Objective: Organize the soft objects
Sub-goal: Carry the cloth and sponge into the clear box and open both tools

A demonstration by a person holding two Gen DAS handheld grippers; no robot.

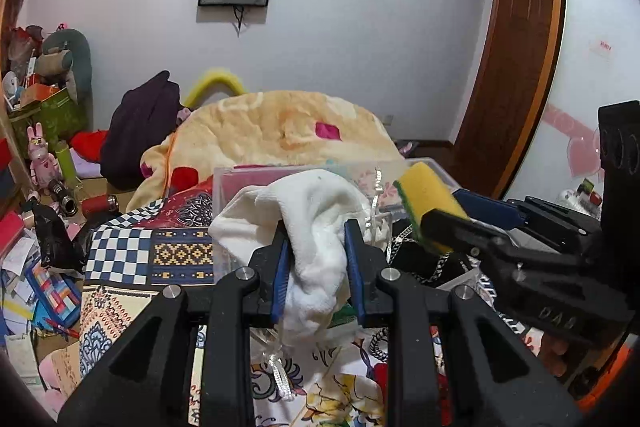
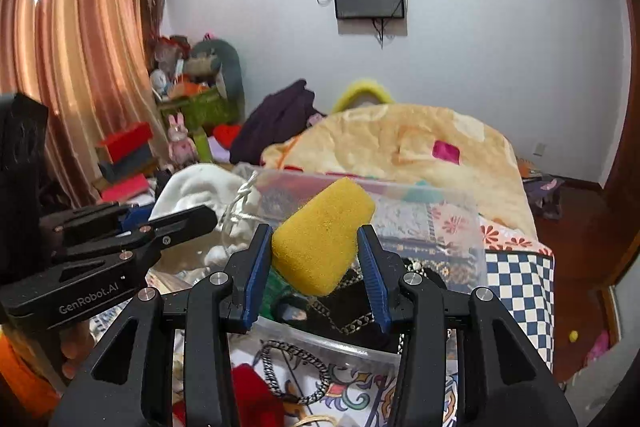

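My left gripper (image 1: 316,239) is shut on a white sock (image 1: 316,227) and holds it up over the near edge of a clear plastic box (image 1: 240,179). My right gripper (image 2: 316,247) is shut on a yellow sponge (image 2: 320,239) with a green scouring side, above the same clear box (image 2: 460,223). In the left wrist view the right gripper (image 1: 440,223) with the sponge (image 1: 428,199) shows at the right. In the right wrist view the left gripper (image 2: 176,223) and the sock (image 2: 200,187) show at the left. A black item with a chain pattern (image 2: 348,307) lies in the box.
The box sits on a patterned quilt (image 1: 132,259) on a bed, with an orange blanket (image 1: 280,127) heaped behind. A red soft item (image 2: 256,395) and a chain-like cord (image 2: 296,375) lie near me. Cluttered toys and boxes (image 1: 44,147) fill the left side.
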